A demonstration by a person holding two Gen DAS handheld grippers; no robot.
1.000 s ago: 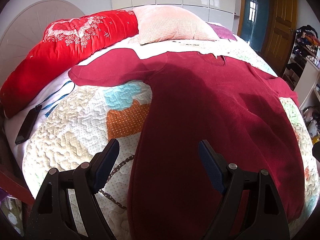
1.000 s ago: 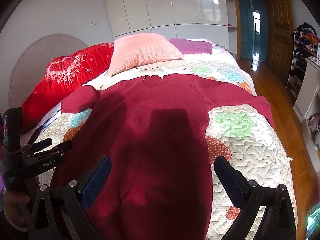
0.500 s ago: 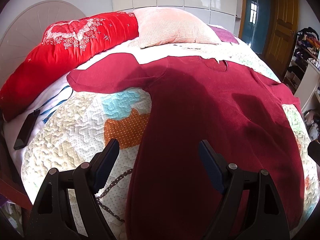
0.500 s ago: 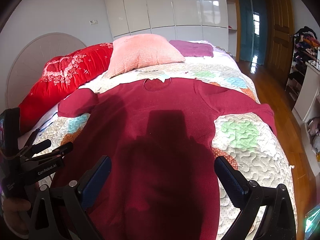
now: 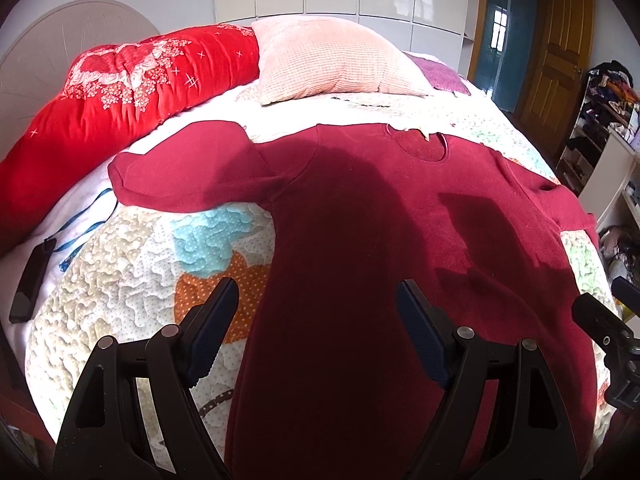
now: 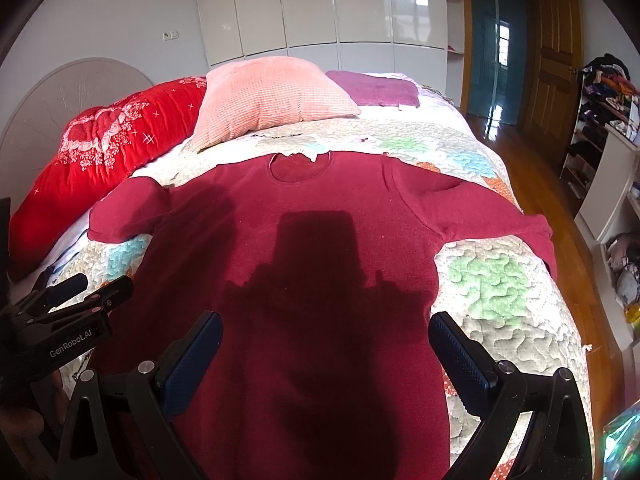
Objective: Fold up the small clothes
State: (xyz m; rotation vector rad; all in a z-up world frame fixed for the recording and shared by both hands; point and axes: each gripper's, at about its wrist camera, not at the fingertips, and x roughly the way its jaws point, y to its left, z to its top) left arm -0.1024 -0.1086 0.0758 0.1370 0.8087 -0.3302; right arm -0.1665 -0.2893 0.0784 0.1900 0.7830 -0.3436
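A dark red long-sleeved garment [image 5: 360, 220] lies flat and spread out on the quilted bed, collar toward the pillows, both sleeves out to the sides; it also shows in the right wrist view [image 6: 320, 248]. My left gripper [image 5: 318, 320] is open and empty above the garment's lower left side. My right gripper [image 6: 325, 344] is open and empty above the garment's lower middle. The left gripper's body shows at the left of the right wrist view [image 6: 68, 320].
A patchwork quilt [image 5: 132, 264] covers the bed. A red bolster [image 5: 120, 92], a pink pillow [image 5: 332, 60] and a purple cloth [image 6: 376, 88] lie at the head. A black phone with a blue cord [image 5: 30, 280] lies at the left edge. Shelves [image 6: 604, 120] stand right.
Both grippers have moved forward along the garment toward the collar and stay open. The garment has not moved.
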